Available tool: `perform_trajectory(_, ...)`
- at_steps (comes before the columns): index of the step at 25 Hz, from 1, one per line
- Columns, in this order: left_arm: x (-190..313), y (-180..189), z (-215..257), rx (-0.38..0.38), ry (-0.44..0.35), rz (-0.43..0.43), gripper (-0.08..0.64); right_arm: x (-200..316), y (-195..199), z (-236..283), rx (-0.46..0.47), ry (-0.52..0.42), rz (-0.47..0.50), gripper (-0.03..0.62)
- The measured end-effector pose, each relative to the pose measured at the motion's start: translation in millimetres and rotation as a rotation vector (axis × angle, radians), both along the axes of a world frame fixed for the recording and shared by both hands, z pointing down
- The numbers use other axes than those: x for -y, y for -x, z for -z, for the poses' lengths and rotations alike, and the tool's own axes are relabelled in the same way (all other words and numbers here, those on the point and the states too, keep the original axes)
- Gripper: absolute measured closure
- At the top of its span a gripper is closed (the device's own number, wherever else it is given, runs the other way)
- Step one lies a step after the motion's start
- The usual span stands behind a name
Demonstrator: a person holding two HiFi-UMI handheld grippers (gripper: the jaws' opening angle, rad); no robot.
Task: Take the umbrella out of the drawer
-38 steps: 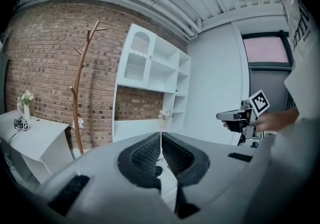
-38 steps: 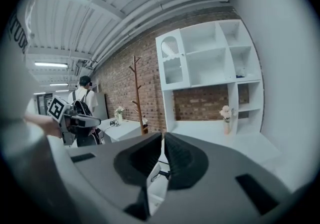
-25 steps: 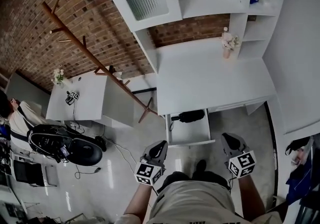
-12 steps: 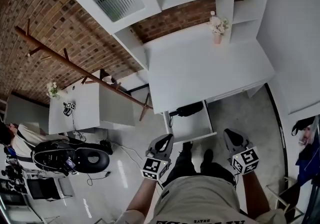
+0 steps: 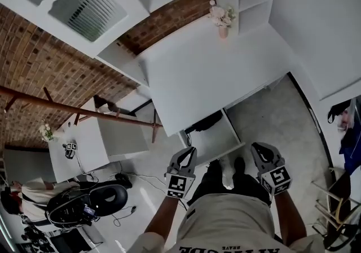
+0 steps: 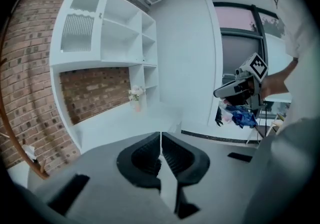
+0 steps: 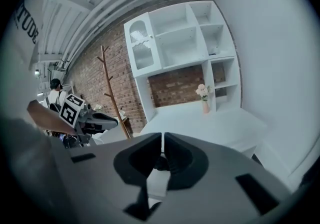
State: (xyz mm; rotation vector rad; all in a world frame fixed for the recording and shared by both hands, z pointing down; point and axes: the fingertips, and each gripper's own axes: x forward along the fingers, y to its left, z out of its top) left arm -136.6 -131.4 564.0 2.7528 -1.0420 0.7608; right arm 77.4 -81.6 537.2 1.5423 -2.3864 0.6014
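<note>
While the drawer (image 5: 220, 141) stands open, the umbrella (image 5: 204, 122) lies at its back.

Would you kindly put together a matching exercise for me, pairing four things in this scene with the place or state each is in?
Things:
1. umbrella
2. vase of flowers
3. coat stand
4. left gripper

Places or states:
a. jaws together, nothing between them
b. at the back of the white desk top
c. lying in the open drawer
d. in front of the brick wall

Right pairs: 1-c, 2-b, 3-d, 4-a.
</note>
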Motion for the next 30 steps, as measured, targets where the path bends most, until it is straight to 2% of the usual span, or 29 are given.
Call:
perform_trajectory(8, 18.5, -9.4, -58.5, 0.116, 0.055, -0.195, 0.534, -4.0, 9.9, -27.5, -0.001, 0.062, -0.092, 0.558)
perform_trajectory(14, 20.6, -20.2, -116.5, 0.193, 0.098, -0.296, 0.533, -17.1, 12.3, -59.9, 0.035, 0.115, -0.166, 0.558)
perform_trajectory(21, 23.3, -35.3, -171.2, 0.253, 0.14, -0.346, 0.532, -32.1, 11.1, -87.5, 0.06, 0.146, -0.211, 0.558)
perform_trajectory(30, 32.0, -45.5, -235.4, 0.338, 0.179, -0.368, 0.532, -46.4, 15.4, -135.1, 0.114, 0.213, -0.244, 0.558)
